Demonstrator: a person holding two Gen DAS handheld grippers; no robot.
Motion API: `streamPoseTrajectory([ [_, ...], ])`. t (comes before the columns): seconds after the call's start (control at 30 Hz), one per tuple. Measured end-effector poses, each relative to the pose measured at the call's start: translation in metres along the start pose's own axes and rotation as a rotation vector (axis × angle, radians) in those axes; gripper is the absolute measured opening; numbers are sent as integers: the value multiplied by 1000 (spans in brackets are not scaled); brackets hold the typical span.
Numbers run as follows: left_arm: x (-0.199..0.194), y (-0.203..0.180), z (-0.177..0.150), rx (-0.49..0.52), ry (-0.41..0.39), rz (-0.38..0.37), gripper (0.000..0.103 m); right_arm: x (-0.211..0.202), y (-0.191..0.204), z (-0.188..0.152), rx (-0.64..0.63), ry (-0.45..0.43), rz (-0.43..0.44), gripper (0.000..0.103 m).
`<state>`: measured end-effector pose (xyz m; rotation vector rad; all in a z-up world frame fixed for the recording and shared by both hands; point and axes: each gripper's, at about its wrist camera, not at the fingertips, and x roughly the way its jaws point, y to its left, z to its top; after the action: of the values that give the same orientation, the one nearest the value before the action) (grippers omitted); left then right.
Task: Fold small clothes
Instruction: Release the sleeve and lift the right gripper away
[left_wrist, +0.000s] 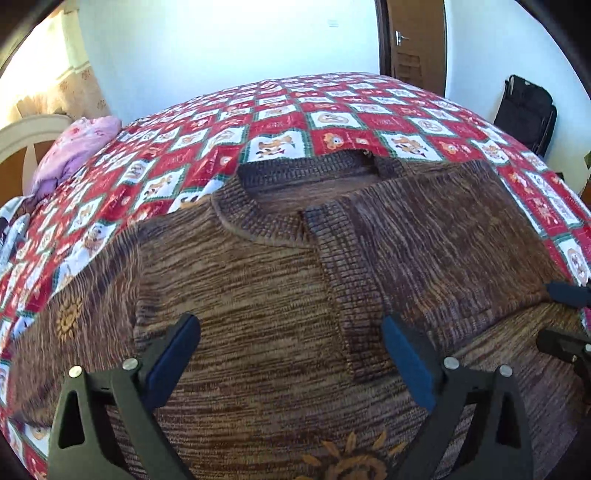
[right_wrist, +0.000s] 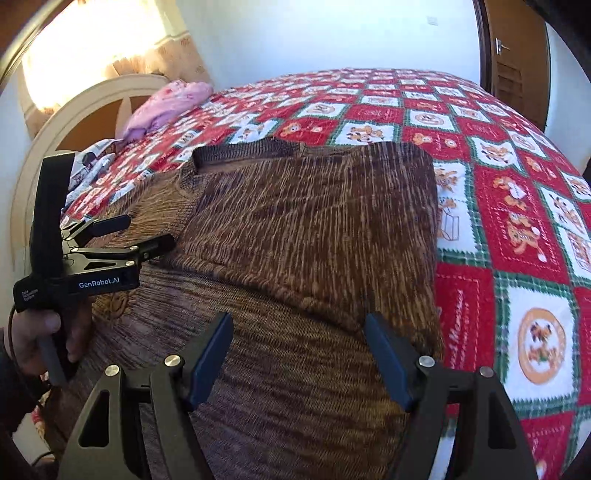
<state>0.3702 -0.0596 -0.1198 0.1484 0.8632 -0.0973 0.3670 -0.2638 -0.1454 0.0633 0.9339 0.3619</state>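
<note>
Partly folded: brown knit sweater flat on the bed, right sleeve already laid across the chest, left side and bottom seemingly left to fold; left gripper and right gripper fingers spread wide, holding nothing.

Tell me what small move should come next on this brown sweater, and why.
Probably bring the left gripper down onto the unfolded left sleeve and pinch it. The right sleeve already lies folded across the sweater, while the left one still spreads out over the bedspread. Both grippers, the right gripper too, are open and hold nothing.
</note>
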Motion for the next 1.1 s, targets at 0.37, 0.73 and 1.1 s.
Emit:
streamPoseTrajectory([
  [0.37,-6,17,-9,-56,10,-8,101,32,31,20,2,-17,-28,75],
  [0.73,-7,26,-13,-99,8,-53,101,30,49,4,-92,-30,-145,75],
  [1.1,-34,52,-25,-101,-7,-27,101,23,60,-4,-87,-51,-196,75],
])
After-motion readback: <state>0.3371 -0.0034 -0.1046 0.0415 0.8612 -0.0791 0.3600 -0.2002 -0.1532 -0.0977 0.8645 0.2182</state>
